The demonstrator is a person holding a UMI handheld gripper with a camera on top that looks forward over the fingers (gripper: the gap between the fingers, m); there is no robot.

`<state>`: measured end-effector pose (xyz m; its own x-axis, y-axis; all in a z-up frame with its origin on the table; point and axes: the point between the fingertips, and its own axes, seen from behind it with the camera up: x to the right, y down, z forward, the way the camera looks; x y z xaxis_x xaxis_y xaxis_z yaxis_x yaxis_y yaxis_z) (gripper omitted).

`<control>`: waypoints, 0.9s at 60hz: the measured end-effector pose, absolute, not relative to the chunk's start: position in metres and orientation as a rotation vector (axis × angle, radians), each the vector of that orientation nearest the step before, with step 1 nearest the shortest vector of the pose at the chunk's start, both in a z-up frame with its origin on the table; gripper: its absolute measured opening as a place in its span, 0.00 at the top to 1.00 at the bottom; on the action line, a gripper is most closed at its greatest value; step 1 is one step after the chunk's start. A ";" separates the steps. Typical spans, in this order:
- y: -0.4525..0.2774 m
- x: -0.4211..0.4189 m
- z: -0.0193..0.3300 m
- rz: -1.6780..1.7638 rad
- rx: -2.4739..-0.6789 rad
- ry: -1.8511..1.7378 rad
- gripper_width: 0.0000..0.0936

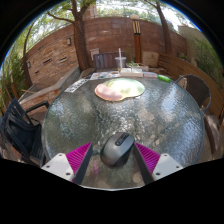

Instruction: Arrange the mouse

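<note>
Between the two pink pads of the tool [115,160] sat a dark computer mouse [117,148], resting on the round glass tabletop [70,125] with its rounded back toward the camera. The tool stood spread, and a sliver of gap showed on either side of the mouse, so nothing pressed on it yet. Beyond it lay a pale oval mat [120,89] near the middle of the tabletop, well apart from the mouse, and a chair [20,125] stood at one side. The mouse looked like a light, rigid plastic shell, smooth and curved on top, so it would likely slip if pinched high. Its flatter lower flanks seemed the better place to grip, squarely at mid-length. The glass beneath probably offered little friction, so an uneven squeeze could skate it away.
</note>
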<state>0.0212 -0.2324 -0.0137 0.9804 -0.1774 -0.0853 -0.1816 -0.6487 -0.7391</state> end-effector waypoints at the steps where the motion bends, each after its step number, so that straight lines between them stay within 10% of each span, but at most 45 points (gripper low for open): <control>1: -0.229 0.019 -0.014 0.007 -2.290 0.248 0.10; 15: -0.207 0.016 -0.022 -0.090 -2.335 0.176 0.49; 33: -0.202 0.003 -0.007 -0.035 -2.378 0.110 0.62; 54: -0.037 -0.007 0.228 0.165 -1.976 -0.084 0.62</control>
